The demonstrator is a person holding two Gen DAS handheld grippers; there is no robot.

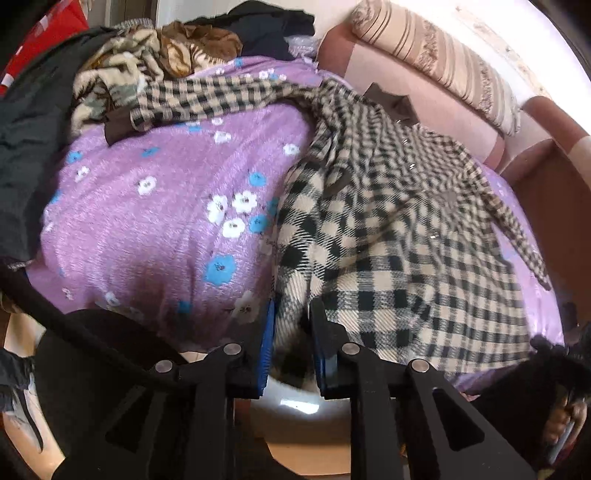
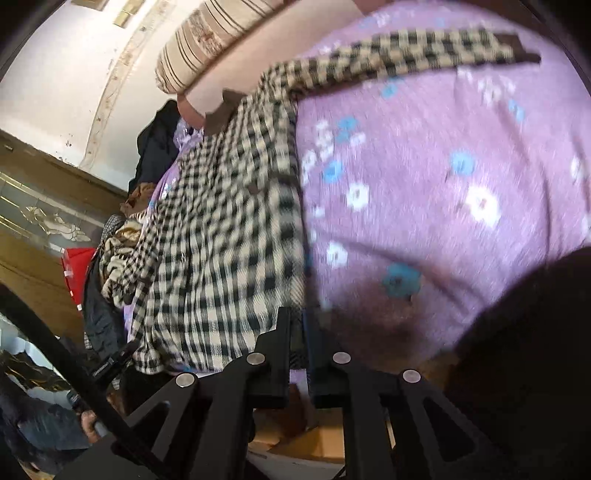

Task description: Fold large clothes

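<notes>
Across the bed, on its purple blanket with white and blue flowers (image 1: 166,206), a large black-and-cream checked woollen shirt with brown trim (image 1: 399,236) lies spread out, its hem at the bed's near edge and its brown collar toward the far edge, close to the pink padded headboard (image 1: 417,77). One sleeve stretches over the blanket toward a heap of other clothes at the far left corner, where a brown-and-cream patterned fleece (image 1: 122,70) and dark garments (image 1: 266,29) are piled. A long striped cream bolster cushion (image 1: 436,55) rests on top of the headboard.

At the near edge, the left hand-held gripper (image 1: 291,332) is clamped on a bunched fold of the shirt's hem; the checked cloth fills the narrow space between its blue-padded fingers (image 1: 266,343).

From the right wrist view, the right hand-held gripper (image 2: 296,332) sits at the shirt's other side edge (image 2: 295,229), where the checked cloth meets the bare blanket (image 2: 424,184). Its black fingers (image 2: 282,350) are drawn nearly together, and a strip of checked cloth shows in the slit between them, so it too pinches the shirt. This view is motion-blurred. The second sleeve (image 2: 417,48) lies out across the blanket, ending in a brown cuff.
</notes>
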